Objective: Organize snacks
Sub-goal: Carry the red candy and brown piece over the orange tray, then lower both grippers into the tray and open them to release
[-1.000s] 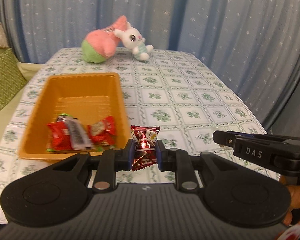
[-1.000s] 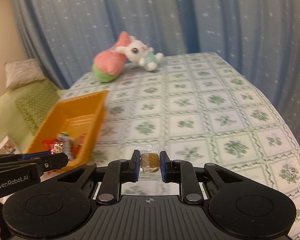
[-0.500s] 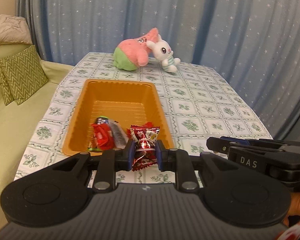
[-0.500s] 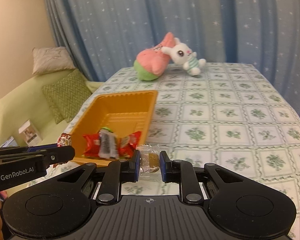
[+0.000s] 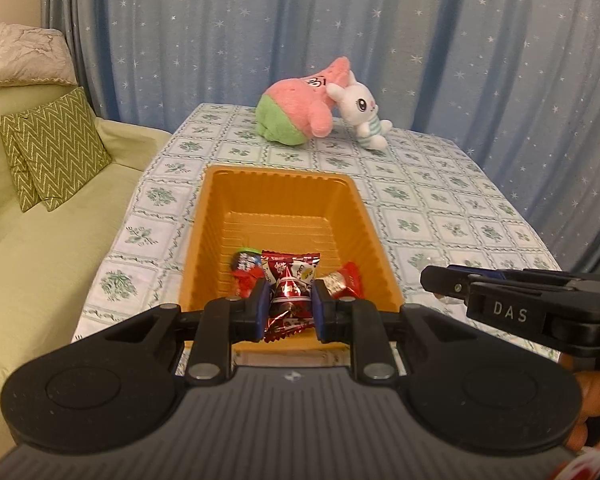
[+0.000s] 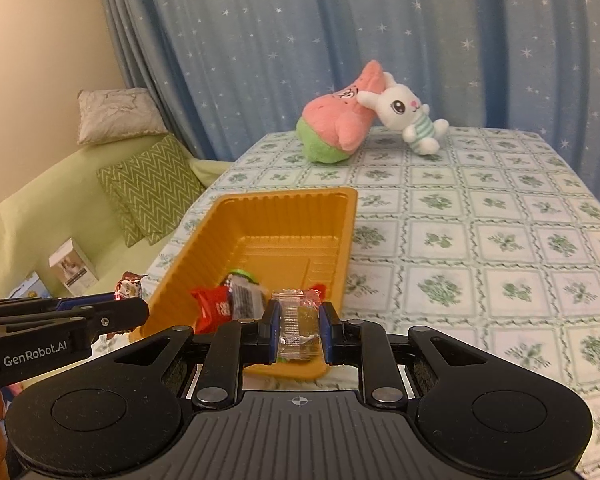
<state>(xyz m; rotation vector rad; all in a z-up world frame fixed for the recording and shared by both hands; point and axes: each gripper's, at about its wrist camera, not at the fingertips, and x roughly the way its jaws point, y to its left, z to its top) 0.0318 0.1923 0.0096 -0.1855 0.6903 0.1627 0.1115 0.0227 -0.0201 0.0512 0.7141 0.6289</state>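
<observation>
Your left claw [image 5: 287, 310] is clenched on a red foil candy packet [image 5: 290, 294] and your right claw [image 6: 299, 330] on a clear-wrapped snack [image 6: 298, 326], both poised over the near end of the orange tray [image 5: 284, 188] on the worktop [image 5: 440, 204].
</observation>
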